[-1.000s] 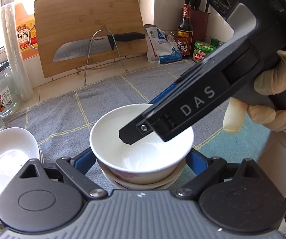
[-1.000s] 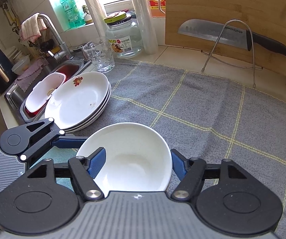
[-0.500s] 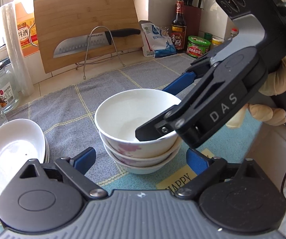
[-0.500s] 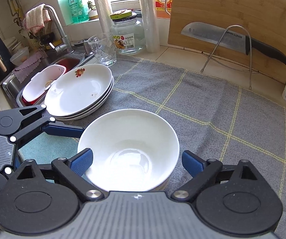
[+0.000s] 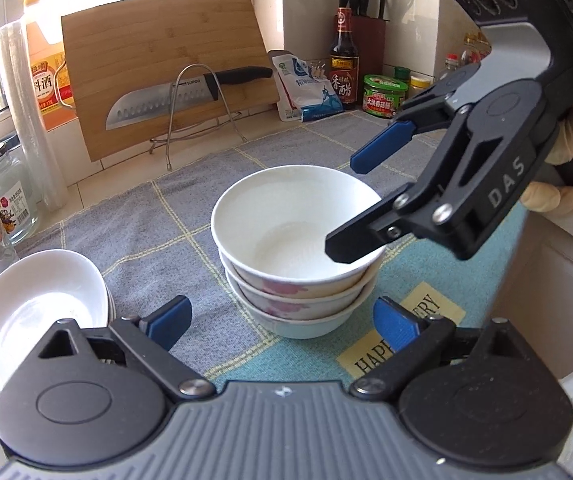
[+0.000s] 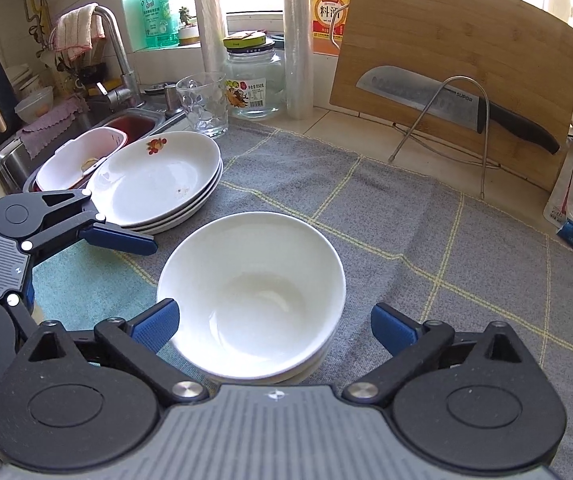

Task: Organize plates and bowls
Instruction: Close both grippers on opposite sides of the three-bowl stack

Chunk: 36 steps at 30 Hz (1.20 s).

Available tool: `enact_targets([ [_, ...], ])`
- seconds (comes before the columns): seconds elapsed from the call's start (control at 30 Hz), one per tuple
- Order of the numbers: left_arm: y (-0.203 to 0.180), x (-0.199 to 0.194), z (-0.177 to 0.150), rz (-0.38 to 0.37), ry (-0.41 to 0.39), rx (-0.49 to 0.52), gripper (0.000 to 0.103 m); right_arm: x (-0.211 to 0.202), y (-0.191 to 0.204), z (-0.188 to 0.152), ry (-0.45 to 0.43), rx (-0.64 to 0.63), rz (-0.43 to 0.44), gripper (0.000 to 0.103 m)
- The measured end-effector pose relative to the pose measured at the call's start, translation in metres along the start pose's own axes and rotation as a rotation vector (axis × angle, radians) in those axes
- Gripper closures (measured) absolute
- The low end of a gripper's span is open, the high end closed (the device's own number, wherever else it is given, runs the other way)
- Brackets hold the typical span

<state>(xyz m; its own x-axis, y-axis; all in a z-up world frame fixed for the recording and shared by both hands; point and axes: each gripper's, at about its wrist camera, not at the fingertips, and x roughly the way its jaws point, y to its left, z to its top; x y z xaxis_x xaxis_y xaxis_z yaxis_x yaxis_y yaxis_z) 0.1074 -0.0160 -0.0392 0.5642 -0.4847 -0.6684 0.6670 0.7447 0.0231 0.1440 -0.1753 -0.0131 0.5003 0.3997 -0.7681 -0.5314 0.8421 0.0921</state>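
**Bowl released onto the stack, both grippers standing off**

The right gripper (image 5: pixel 360 208) hangs over the near-right side of the bowl stack (image 5: pixel 296 264), jaws opening to their full spread, nothing between them; one dark finger overlaps the top bowl's rim in the left wrist view, and whether it touches I cannot tell. A gloved hand (image 5: pixel 566 160) holds its grip. From its own camera, the blue pads (image 6: pixel 154 326) flank the top bowl (image 6: pixel 251 296) with clear gaps on each side, so the bowl looks let go.

The left gripper (image 5: pixel 282 320) sits low at the stack's near side, its jaws also opening and empty, likely staying clear rather than steadying anything.

The three nested bowls rest on the grey checked towel (image 6: pixel 426 216) where it meets a teal mat (image 5: pixel 438 280) near the counter's front edge. Nesting them keeps the pile compact and stable. The plates (image 6: pixel 158 184) form their own stack toward the towel's sink-side edge, just beside a drinking glass (image 6: pixel 203 104) and jar (image 6: pixel 252 80). Sorting by kind seems nearly done. A cutting board (image 6: pixel 458 80) and knife (image 6: pixel 446 100) stand at the back wall.
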Motion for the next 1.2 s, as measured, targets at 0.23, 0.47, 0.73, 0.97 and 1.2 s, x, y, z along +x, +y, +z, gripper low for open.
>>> enact_targets([
  [0.23,0.012,0.014,-0.012,-0.090,0.045,0.116,0.003,-0.011,0.012,-0.013,0.016,-0.003,-0.037,0.000],
  [0.47,0.013,0.038,-0.018,-0.173,0.105,0.232,0.003,0.004,0.019,-0.036,0.090,0.040,-0.124,0.000],
  [0.73,0.013,0.063,-0.020,-0.219,0.158,0.224,0.002,0.038,0.004,-0.061,0.190,0.049,-0.133,0.000],
  [0.97,0.016,0.068,-0.019,-0.225,0.165,0.198,0.000,0.048,-0.004,-0.068,0.186,-0.027,-0.074,0.000],
  [1.2,0.015,0.071,-0.017,-0.205,0.163,0.180,0.000,0.051,-0.010,-0.064,0.180,-0.086,-0.036,0.000],
])
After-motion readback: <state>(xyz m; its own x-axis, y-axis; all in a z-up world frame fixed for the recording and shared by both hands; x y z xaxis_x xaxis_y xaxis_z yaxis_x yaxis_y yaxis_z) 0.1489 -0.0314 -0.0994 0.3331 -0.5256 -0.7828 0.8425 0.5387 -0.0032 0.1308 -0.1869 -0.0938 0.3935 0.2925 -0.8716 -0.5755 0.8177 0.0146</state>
